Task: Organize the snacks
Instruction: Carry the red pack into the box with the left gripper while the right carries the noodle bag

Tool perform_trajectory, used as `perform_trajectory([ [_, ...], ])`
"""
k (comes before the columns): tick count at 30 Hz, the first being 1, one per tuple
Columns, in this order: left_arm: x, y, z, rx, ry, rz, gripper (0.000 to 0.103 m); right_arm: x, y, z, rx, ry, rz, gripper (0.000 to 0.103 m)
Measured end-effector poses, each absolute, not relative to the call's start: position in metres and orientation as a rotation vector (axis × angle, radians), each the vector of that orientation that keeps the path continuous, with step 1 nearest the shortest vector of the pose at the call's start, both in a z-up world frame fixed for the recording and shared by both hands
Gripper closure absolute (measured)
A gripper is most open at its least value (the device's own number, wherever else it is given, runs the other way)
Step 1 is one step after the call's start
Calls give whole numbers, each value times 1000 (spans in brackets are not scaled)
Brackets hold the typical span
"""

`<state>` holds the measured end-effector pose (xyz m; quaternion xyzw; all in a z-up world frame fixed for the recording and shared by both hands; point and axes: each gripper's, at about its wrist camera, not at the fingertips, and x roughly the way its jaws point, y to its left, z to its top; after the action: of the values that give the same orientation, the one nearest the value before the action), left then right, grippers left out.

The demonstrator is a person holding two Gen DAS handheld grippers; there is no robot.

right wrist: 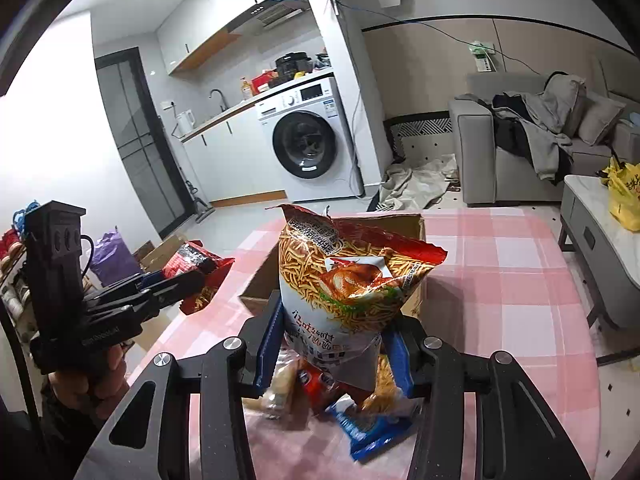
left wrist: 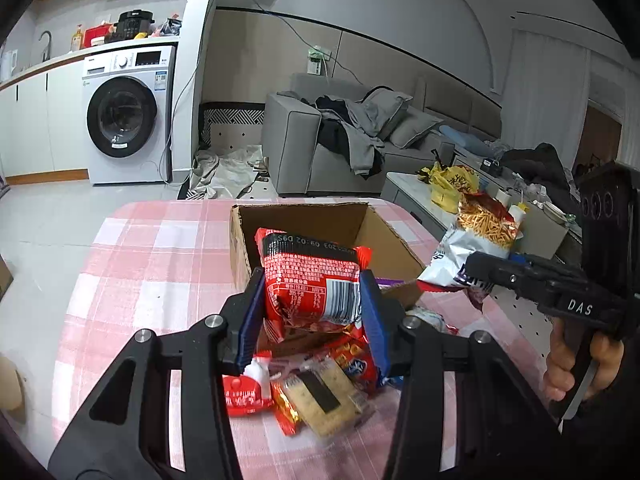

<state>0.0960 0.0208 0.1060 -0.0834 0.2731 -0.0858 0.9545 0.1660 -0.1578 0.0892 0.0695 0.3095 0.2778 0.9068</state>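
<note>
My left gripper (left wrist: 312, 308) is shut on a red noodle packet (left wrist: 316, 280) and holds it above the table, just in front of an open cardboard box (left wrist: 372, 240). My right gripper (right wrist: 334, 340) is shut on a large snack bag (right wrist: 344, 280) printed with fried sticks and a roast chicken, held upright near the box (right wrist: 412, 220). The same bag (left wrist: 476, 236) and right gripper (left wrist: 480, 272) show at the right of the left wrist view. The left gripper (right wrist: 188, 280) with its red packet (right wrist: 200, 268) shows at the left of the right wrist view.
Loose snacks lie on the pink checked tablecloth (left wrist: 160, 264) below the grippers: a cracker pack (left wrist: 324, 400), red wrappers (left wrist: 244, 396), a blue packet (right wrist: 368, 428). A coffee table with a yellow bag (right wrist: 624, 196) stands right. A sofa (left wrist: 320, 148) and washing machine (left wrist: 128, 116) are behind.
</note>
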Motion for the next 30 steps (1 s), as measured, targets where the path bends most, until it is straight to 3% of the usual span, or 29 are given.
perform_trajectory([
  [18, 161, 18, 87, -142, 588, -197, 61, 222, -143, 120, 57, 656, 584, 56],
  [30, 204, 19, 66, -151, 608, -167, 61, 257, -119, 73, 86, 738, 589, 56],
])
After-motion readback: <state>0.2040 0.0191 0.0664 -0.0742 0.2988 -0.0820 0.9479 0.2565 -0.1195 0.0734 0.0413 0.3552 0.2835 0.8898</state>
